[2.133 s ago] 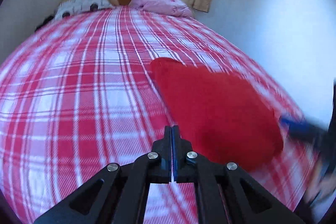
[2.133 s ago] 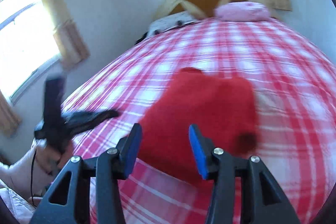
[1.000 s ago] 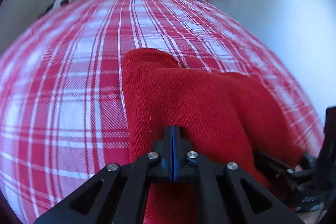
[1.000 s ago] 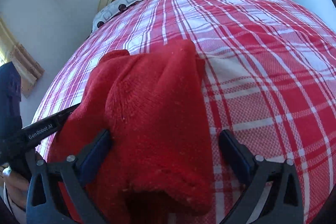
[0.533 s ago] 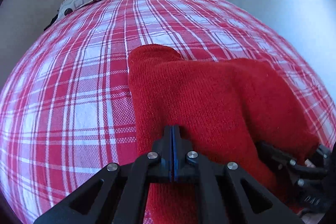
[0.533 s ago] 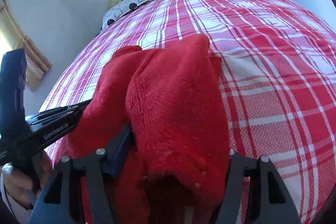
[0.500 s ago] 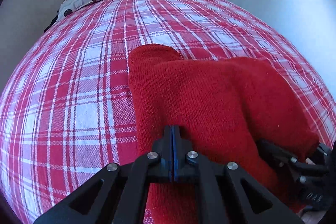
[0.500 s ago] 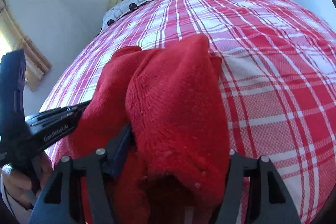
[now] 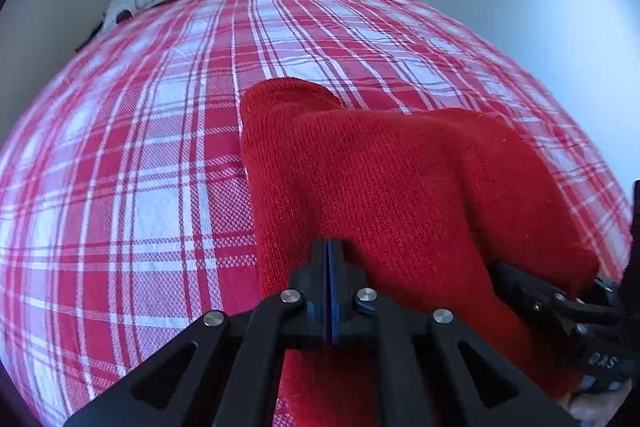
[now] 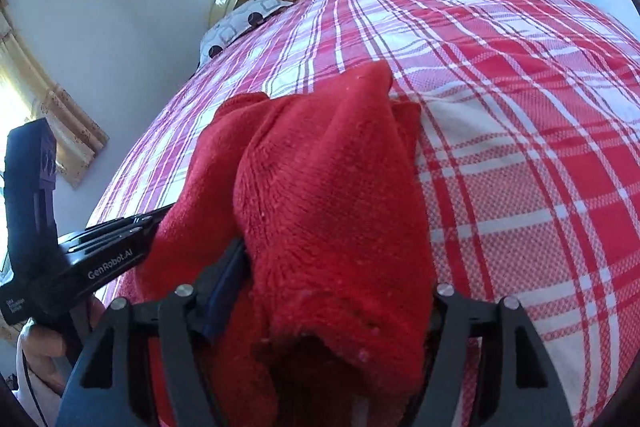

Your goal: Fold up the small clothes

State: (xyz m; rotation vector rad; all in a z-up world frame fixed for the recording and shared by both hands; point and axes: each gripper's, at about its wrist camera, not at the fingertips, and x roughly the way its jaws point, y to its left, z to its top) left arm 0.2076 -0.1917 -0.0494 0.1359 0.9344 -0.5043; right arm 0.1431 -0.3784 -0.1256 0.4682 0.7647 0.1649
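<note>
Hiding right claw [image 10: 332, 311]: bunched red knit [image 10: 332, 195]

Our two grippers look alike: the left gripper [image 9: 328, 267] and the right gripper [image 10: 320, 307] both have matte black, triangulated finger frames with cut-out windows, silver round screw heads and blue pads, and white "GenRobot.AI" lettering runs along the left one's side at nine o'clock.
</note>
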